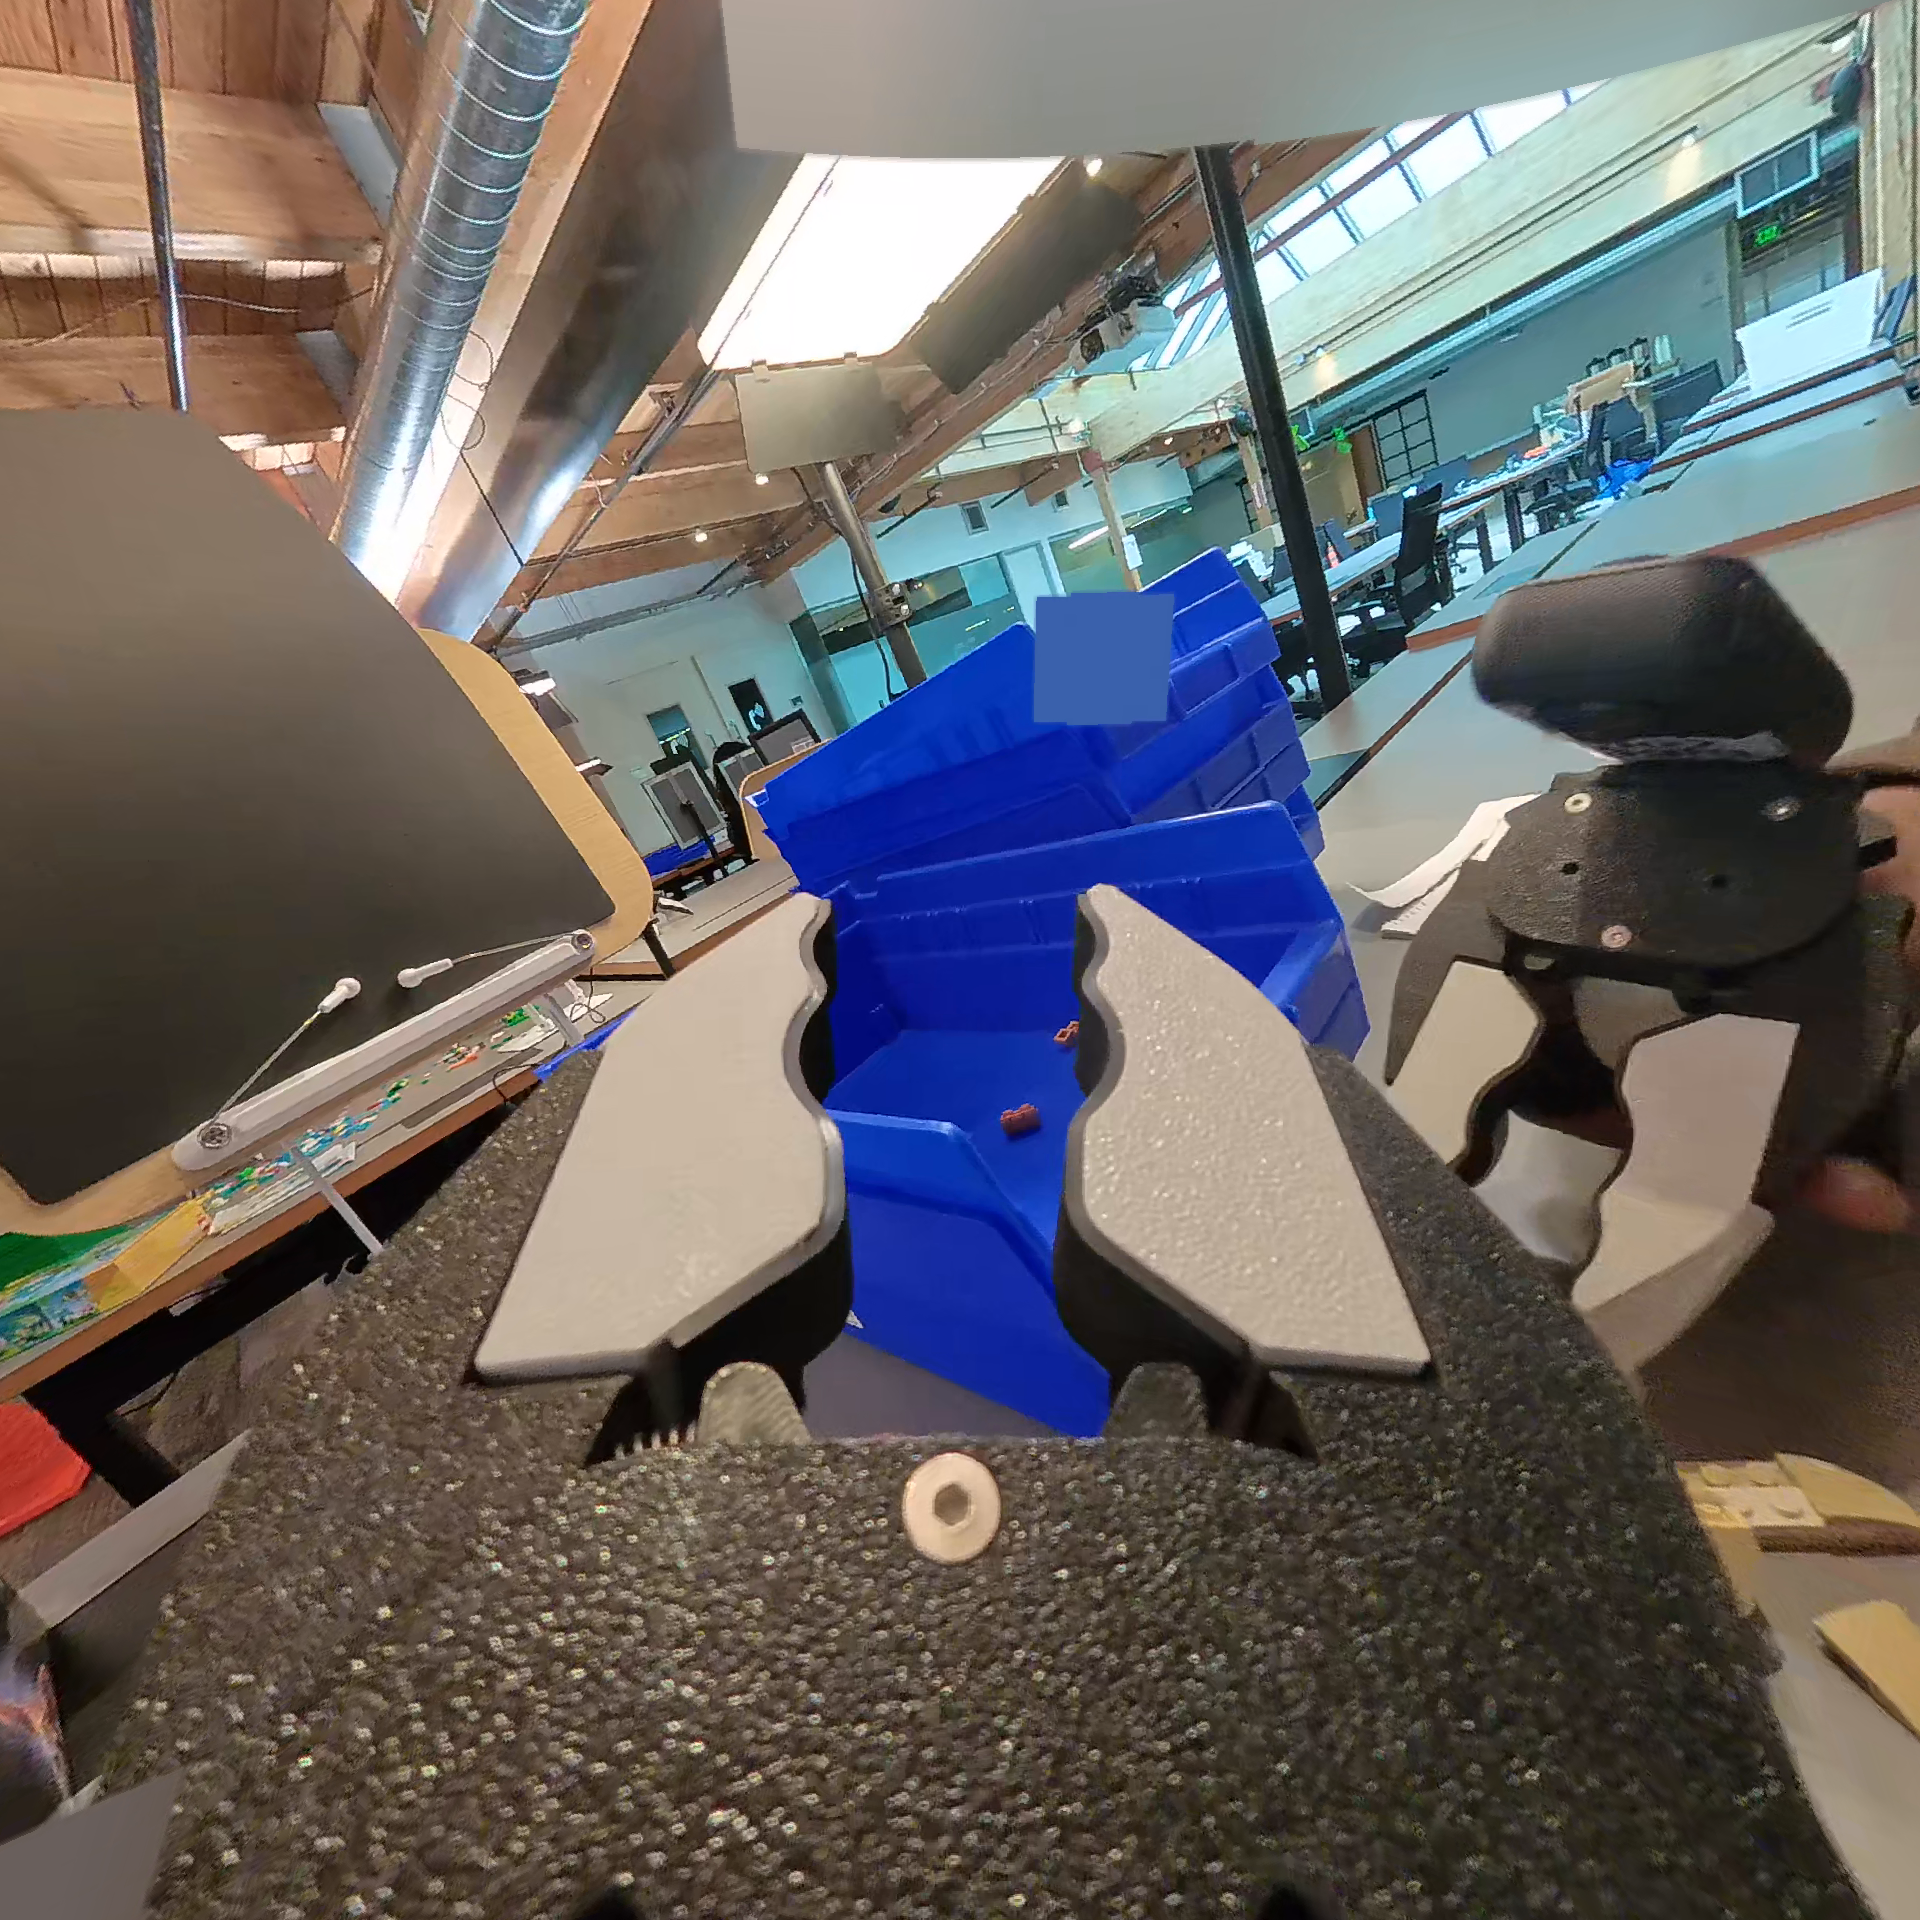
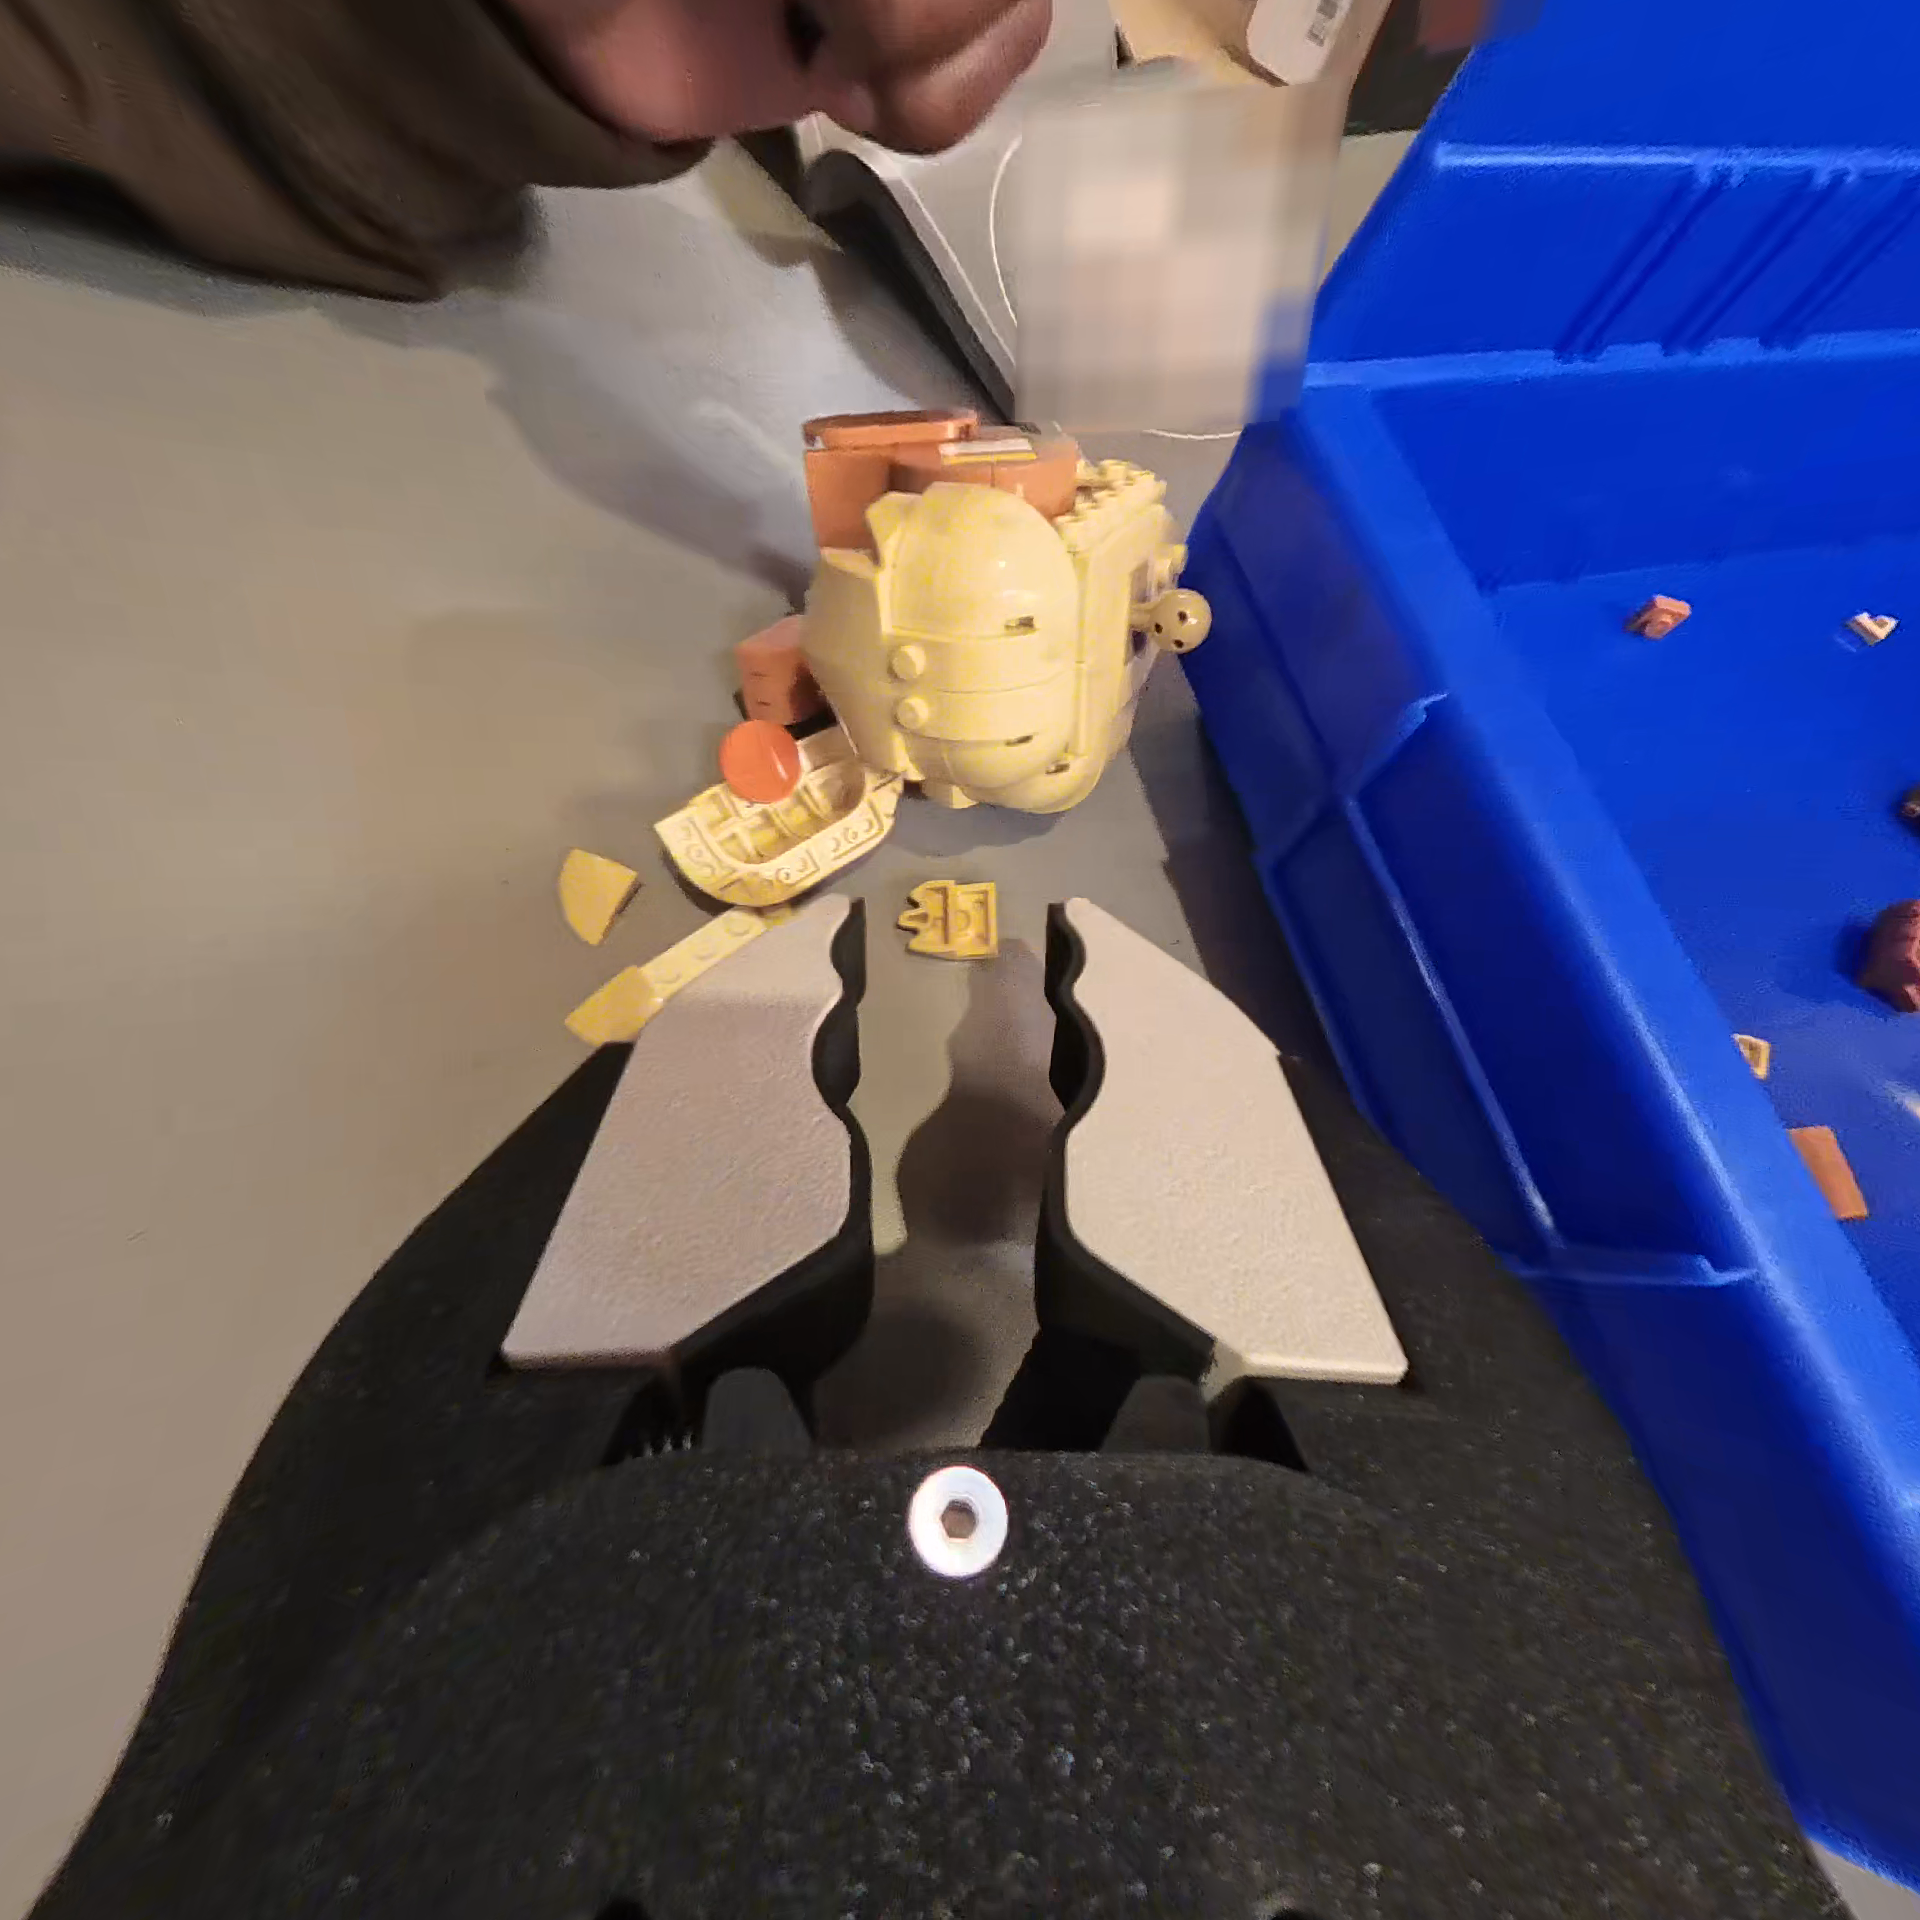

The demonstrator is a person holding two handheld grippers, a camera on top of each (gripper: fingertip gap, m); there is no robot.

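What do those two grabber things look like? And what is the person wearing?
Both grippers, left and right, match: rough, speckled black bodies, one shiny silver screw in the middle, and two flat grey fingers with wavy black inner edges. In the left wrist view, the right gripper carries a rounded black block on top. The person wears a dark brown sleeve.

Both grippers share 1 build: a rough black foam-like body, 1 silver hex screw at its centre, and 2 grey wavy-edged fingers with black inner pads. A dark brown sleeve shows.
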